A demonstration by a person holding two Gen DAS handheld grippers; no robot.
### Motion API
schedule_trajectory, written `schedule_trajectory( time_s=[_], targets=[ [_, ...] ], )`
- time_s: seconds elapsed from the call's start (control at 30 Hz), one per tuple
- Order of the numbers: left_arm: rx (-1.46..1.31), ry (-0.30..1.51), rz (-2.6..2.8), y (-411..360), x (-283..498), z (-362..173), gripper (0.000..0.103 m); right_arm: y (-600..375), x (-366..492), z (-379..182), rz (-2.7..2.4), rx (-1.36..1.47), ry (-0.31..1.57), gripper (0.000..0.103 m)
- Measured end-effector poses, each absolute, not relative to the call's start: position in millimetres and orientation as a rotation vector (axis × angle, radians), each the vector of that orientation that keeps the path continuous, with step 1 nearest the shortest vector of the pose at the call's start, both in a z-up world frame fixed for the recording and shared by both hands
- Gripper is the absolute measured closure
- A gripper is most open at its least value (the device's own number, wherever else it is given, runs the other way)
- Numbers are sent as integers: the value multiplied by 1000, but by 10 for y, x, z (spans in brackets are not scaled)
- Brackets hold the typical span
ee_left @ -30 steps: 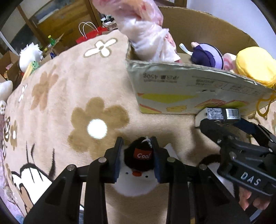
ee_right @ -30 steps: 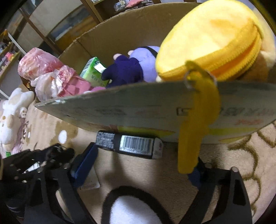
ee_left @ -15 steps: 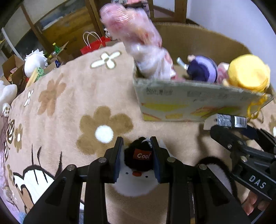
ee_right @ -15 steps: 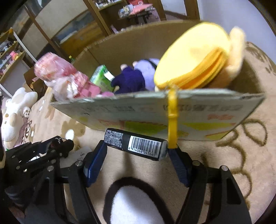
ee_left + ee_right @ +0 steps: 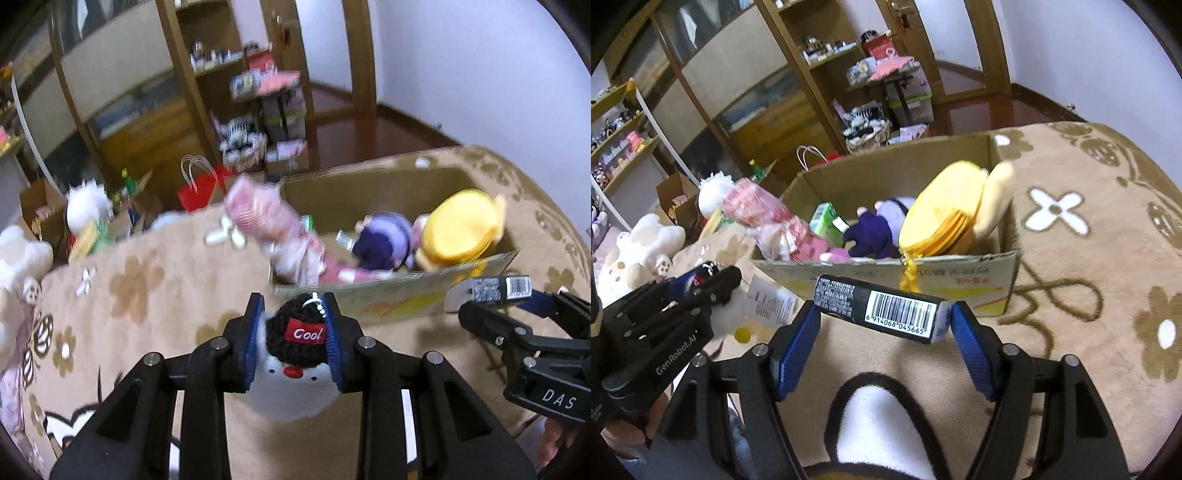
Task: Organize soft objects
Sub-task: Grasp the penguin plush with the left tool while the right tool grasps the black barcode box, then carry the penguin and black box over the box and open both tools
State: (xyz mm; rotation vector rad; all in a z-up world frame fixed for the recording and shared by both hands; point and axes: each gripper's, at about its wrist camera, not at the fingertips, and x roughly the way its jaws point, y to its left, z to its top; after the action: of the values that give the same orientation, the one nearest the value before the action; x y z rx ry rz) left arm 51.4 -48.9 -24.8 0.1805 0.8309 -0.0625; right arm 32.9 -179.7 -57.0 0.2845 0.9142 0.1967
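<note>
My left gripper [image 5: 293, 343] is shut on a white plush with a black "Cool" cap [image 5: 295, 350] and holds it above the blanket, in front of the cardboard box [image 5: 388, 291]. My right gripper [image 5: 882, 332] is shut on a black barcoded tissue pack [image 5: 882, 308], raised near the box's front wall [image 5: 960, 280]. The box holds a yellow plush pouch [image 5: 945, 214], a purple doll [image 5: 875, 232], a green pack [image 5: 823, 221] and a pink bagged item [image 5: 764, 210]. The left gripper also shows in the right wrist view [image 5: 701, 291].
The box stands on a beige flower-patterned blanket [image 5: 1089, 258]. White plush toys [image 5: 639, 247] lie at the left edge. A red paper bag [image 5: 201, 192], small cartons and wooden shelves [image 5: 812, 92] stand behind.
Both grippers have risen and pulled back from the box with their objects still held. More of the box's inside and the room now shows.
</note>
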Motion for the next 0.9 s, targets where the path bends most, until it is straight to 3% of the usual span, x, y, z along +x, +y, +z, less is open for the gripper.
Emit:
schedule_trajectory(
  time_s=[0.23,0.9],
  targets=[
    [137,670,-59,-465,431,105,74,-1848,190,-274,169,252,823,27],
    [154,503,-88,-691,820,490,73,-1916,212,517,93,160,512,27]
  ],
)
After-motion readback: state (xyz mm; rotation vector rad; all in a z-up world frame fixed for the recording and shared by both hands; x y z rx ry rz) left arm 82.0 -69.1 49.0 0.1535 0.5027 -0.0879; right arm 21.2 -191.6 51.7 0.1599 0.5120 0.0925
